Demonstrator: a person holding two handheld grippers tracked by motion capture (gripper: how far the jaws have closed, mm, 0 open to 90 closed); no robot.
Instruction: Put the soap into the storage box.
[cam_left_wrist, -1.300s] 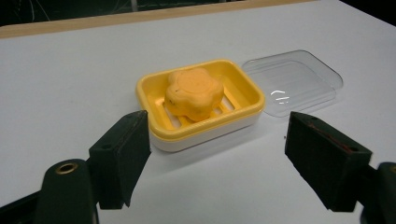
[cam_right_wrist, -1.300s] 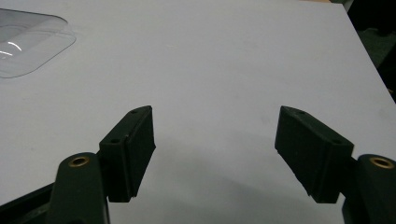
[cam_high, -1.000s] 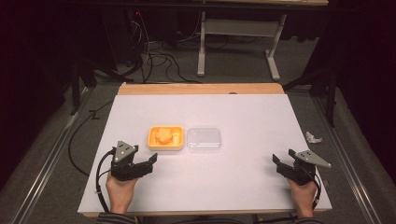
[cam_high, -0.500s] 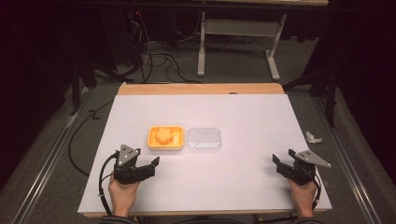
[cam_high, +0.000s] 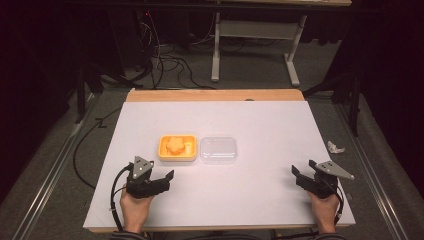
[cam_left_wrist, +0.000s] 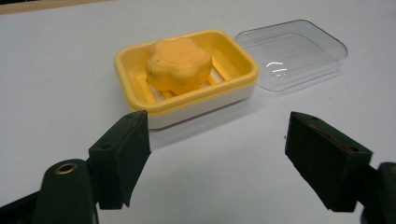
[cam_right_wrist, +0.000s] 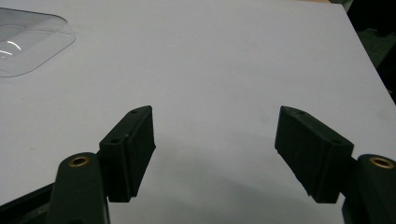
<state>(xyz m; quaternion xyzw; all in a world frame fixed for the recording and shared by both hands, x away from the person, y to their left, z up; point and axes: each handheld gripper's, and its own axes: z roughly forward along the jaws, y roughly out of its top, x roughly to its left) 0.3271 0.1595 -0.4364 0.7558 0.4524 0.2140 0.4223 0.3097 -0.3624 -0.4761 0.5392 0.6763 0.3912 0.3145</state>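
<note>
We hold the left tool (cam_high: 162, 179) low over the worktop (cam_high: 260, 120) near its front-left corner, jaws spread wide and gripping nothing; in the left gripper view its two black jaws frame bare white surface, with the yellow soap dish (cam_left_wrist: 187, 79) just beyond them. That soap dish sits left of the worktop's middle, closer to the front edge than the back, and an orange flower-shaped soap bar (cam_left_wrist: 178, 64) lies inside it on the slatted floor, towards the dish's left end as the high view shows it. Touching or almost touching the dish's right side lies the clear plastic lid (cam_high: 218, 149), flat on the worktop. Our right tool (cam_high: 303, 176) is near the front-right corner, well apart from the dish and lid; its jaws are likewise wide open and empty, pointing across bare worktop, with a corner of the clear lid at the far upper left of the right gripper view. Off the worktop, on the grey floor beside its right edge, lies a small crumpled white scrap (cam_high: 335, 147).
</note>
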